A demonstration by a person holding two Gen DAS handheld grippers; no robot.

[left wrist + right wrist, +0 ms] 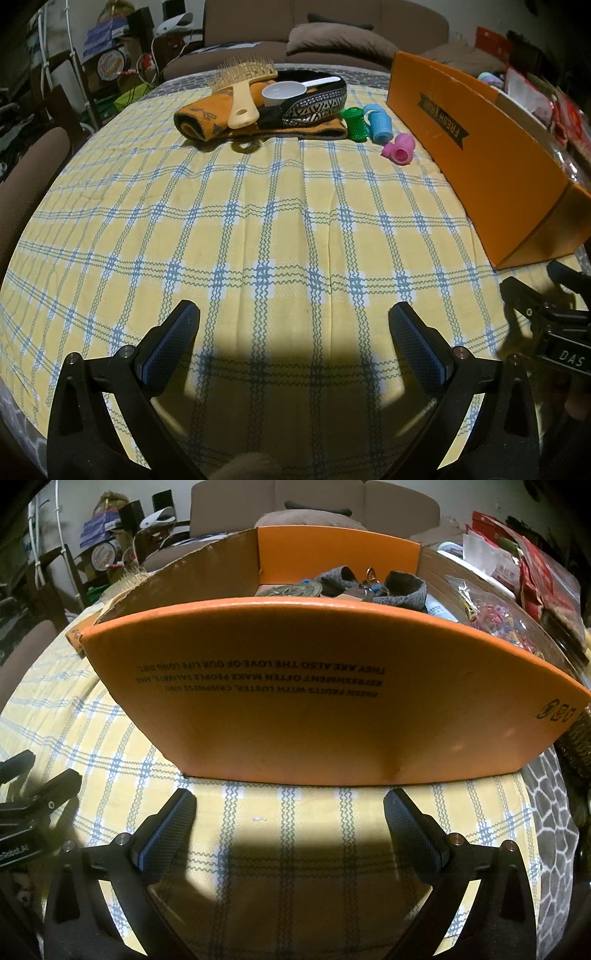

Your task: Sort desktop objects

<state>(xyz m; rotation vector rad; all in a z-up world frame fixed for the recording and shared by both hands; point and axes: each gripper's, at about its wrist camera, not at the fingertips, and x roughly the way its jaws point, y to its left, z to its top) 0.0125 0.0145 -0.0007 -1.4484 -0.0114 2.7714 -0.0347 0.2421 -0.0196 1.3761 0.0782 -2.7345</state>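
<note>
On the far half of the yellow-and-blue checked tablecloth (pixel 258 229): one folded orange patterned towel (pixel 199 122), serving as a base for a pale yellow plastic hairbrush (pixel 242 92) lying bristles-up, a white plastic measuring scoop (pixel 284 94), and a black pouch with a zebra-patterned band (pixel 314 105); the stacking looks like an unsorted heap awaiting pickup. Just beside the towel's right end: one green ribbed hair roller (pixel 356 123), one blue ribbed hair roller (pixel 380 123), the two touching or nearly so; one pink roller (pixel 399 149) lying a little apart, nearer the box. Along the right side: one orange cardboard fruit box (pixel 480 155), open-topped, probably the receiving bin, since it already holds grey fabric pieces (pixel 402 587), a key ring and round metal items. Left gripper (pixel 293 332): held low over bare cloth at the near edge, aimed at the heap, jaws spread wide, nothing between them. Right gripper (pixel 290 814): held low, squarely facing the box's near wall, jaws likewise spread wide and empty. Both tools are well apart from the loose items, so sorting of this batch is judged not yet begun.
</note>
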